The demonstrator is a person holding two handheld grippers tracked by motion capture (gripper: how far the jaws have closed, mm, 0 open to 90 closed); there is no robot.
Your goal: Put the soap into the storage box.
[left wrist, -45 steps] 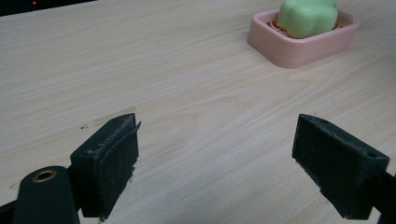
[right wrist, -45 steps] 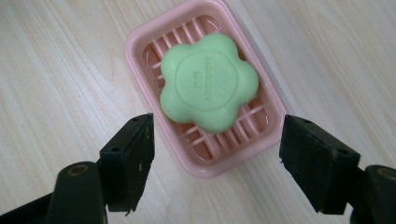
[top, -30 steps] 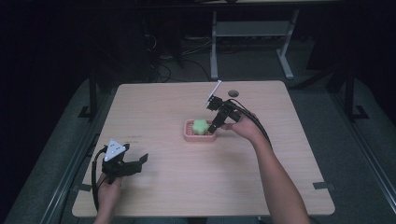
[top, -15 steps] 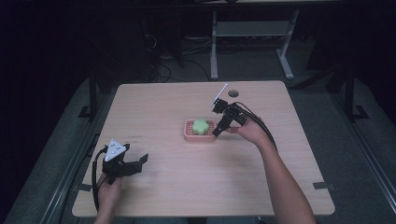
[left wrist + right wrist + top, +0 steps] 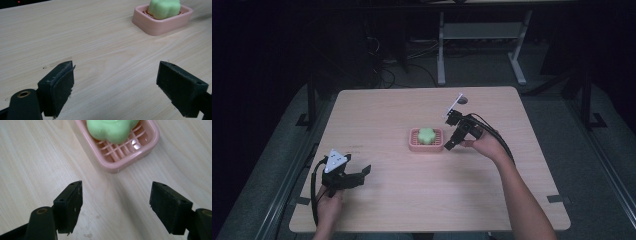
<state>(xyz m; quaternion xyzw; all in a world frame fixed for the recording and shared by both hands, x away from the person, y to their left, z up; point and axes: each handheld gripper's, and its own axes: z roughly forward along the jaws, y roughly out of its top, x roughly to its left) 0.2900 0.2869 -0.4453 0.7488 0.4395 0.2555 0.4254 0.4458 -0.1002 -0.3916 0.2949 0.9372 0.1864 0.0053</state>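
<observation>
A pink slatted soap dish [image 5: 414, 145] [image 5: 160, 26] [image 5: 125, 157] sits mid-table with a green flower-shaped soap [image 5: 427, 134] [image 5: 164, 8] [image 5: 112, 128] lying in it. My right gripper [image 5: 452, 142] [image 5: 116, 206] hovers just right of the dish, open, jaws wide apart with nothing between them, apart from the dish. My left gripper [image 5: 359, 175] [image 5: 117, 87] rests near the table's front left, open and empty, pointed toward the dish from well away.
The wooden table [image 5: 412, 200] spreads bare around the dish. A small dark round object [image 5: 462, 100] lies near the far edge, behind the right gripper. Metal stand legs [image 5: 442, 55] rise on the dark floor beyond the table.
My right gripper has drawn back to the right, away from the soap dish, and its jaws stand open. The soap stays in the dish. The left gripper has not moved.
</observation>
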